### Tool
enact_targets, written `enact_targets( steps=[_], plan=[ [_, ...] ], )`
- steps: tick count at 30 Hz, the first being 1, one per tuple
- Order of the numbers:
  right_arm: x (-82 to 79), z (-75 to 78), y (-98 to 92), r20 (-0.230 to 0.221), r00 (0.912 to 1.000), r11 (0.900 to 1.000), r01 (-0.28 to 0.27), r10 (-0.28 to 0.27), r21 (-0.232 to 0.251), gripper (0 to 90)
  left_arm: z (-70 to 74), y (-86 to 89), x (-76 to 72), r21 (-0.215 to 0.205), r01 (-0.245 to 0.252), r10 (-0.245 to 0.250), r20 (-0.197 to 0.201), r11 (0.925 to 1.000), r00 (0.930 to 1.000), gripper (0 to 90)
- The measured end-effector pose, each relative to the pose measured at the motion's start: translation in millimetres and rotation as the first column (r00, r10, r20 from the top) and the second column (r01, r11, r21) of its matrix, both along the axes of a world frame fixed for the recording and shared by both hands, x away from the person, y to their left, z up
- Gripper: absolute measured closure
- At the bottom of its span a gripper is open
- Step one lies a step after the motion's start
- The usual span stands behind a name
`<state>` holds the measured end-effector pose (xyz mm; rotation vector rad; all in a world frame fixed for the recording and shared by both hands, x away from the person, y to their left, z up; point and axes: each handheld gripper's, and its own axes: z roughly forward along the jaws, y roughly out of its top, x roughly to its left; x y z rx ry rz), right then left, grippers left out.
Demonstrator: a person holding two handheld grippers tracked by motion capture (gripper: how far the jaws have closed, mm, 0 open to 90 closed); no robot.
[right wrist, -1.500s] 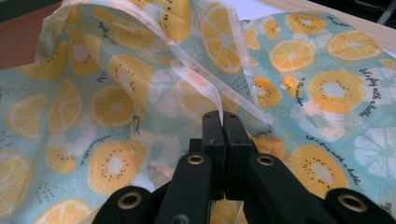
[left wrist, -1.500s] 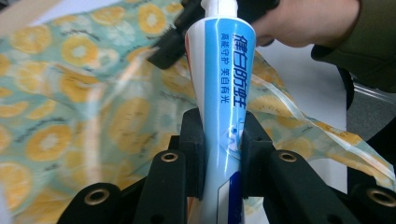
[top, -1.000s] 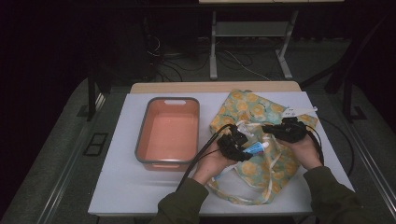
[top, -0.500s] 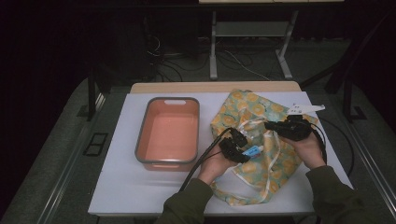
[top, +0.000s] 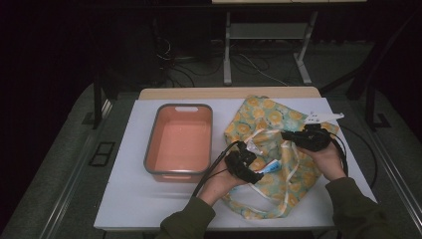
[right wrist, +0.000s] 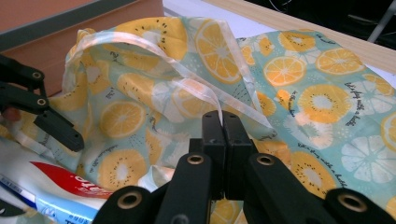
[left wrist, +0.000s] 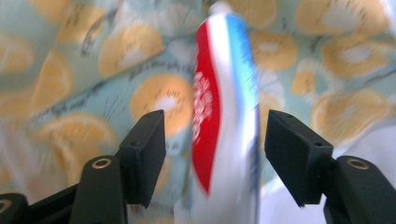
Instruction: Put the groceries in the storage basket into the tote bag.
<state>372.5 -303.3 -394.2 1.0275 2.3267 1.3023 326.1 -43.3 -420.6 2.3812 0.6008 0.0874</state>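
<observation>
Right claw [right wrist: 222, 122] clamped on bag [top: 271, 119] strap, holding mouth up. Left claw [left wrist: 212, 144] beside it, jaws just opened, apart around toothpaste tube [left wrist: 224, 116], releasing tube into bag.

sleeves [top: 185, 224]: olive green | left gripper [left wrist: 214, 154]: black, blocky jaws, brass-ringed screws | cable [top: 211, 169]: black

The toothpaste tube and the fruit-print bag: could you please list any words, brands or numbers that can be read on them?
Toothpaste tube: white lettering on its red stripe, too blurred to read.
Toothpaste tube, right gripper view: white letters on the red part, cut off and too small to read.
Bag: small black script beside the fruit slices, too small to read.
No other text is visible.
</observation>
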Motion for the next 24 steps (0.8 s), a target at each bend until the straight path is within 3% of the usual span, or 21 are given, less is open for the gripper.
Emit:
enact_targets(
  steps=[3, 11, 13, 19, 24],
  plan=[
    [0.0, -0.1, 0.0, 0.000, 1.0000, 1.000, 0.000, 0.000, 0.000, 89.6, -3.4, 6.2, -6.5, -0.005, -0.002, 0.002, -0.014, 1.0000, 0.9999, 40.4],
    [-0.4, -0.6, 0.1, -0.003, 1.0000, 1.000, -0.001, 0.001, -0.004, 89.6, -8.5, 19.5, -25.4, 0.048, 0.000, 0.000, 0.002, 0.9988, 1.0000, 43.3],
    [-0.4, -0.6, 0.1, -0.003, 1.0000, 1.000, 0.000, 0.000, -0.003, 89.6, -9.1, 22.5, -27.1, 0.053, -0.008, 0.007, 0.024, 0.9986, 0.9997, 53.4],
    [0.1, -1.2, 0.6, -0.002, 1.0000, 1.000, -0.002, 0.002, -0.006, 89.6, -6.9, 24.0, -24.8, 0.042, 0.001, -0.002, 0.004, 0.9991, 1.0000, 66.7],
    [0.0, -0.6, 0.3, -0.001, 1.0000, 1.000, 0.000, 0.000, -0.003, 89.6, -4.1, 17.2, -23.0, 0.024, -0.016, 0.016, 0.008, 0.9996, 0.9998, 72.7]
  ],
)
